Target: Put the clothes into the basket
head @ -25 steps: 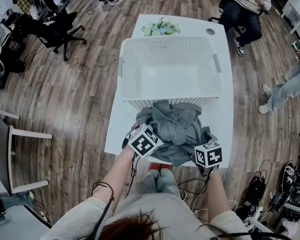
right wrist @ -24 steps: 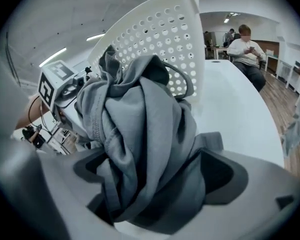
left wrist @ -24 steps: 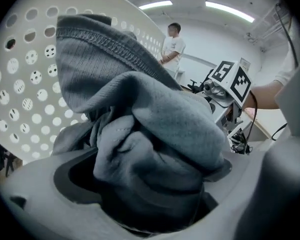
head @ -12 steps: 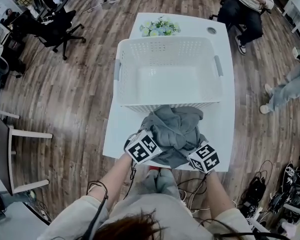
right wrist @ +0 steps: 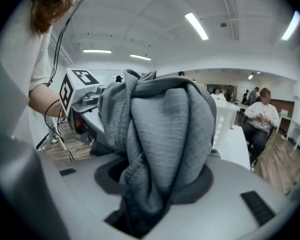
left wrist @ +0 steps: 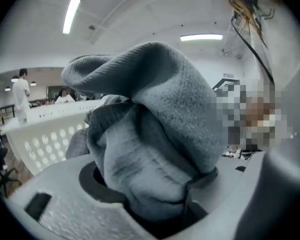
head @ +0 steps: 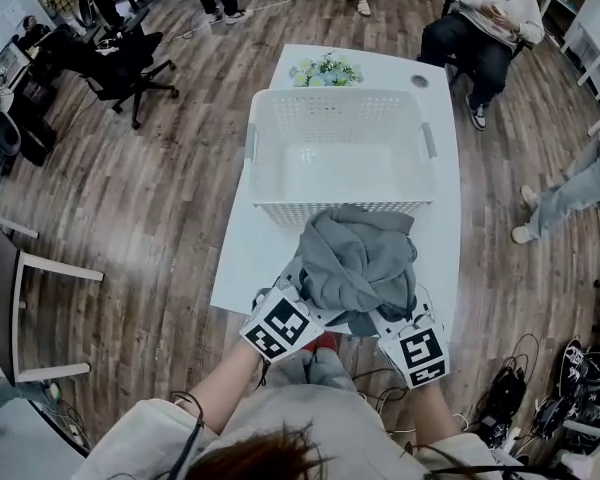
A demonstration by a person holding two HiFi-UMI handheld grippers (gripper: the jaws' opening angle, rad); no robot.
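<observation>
A white slotted basket (head: pixel 340 118) stands on the white table (head: pixel 242 258), its rim also showing in the left gripper view (left wrist: pixel 40 134). A grey garment (head: pixel 356 260) is bunched up just in front of the basket's near wall. My left gripper (head: pixel 302 303) holds its left side and my right gripper (head: pixel 392 320) its right side. In the left gripper view the garment (left wrist: pixel 150 134) fills the gap of my left gripper (left wrist: pixel 157 209). The right gripper view shows the garment (right wrist: pixel 165 129) pinched in my right gripper (right wrist: pixel 147 204). Both sets of jaws are closing with cloth squeezed between them.
A bunch of flowers (head: pixel 325 70) lies at the table's far end behind the basket. A seated person (head: pixel 480 18) is at the far right, office chairs (head: pixel 120 58) at the far left. Cables and gear (head: pixel 540 398) lie on the wooden floor at the near right.
Both grippers have drawn back toward me and closed on the grey garment. The garment has gathered into a taller bundle and risen between them.
</observation>
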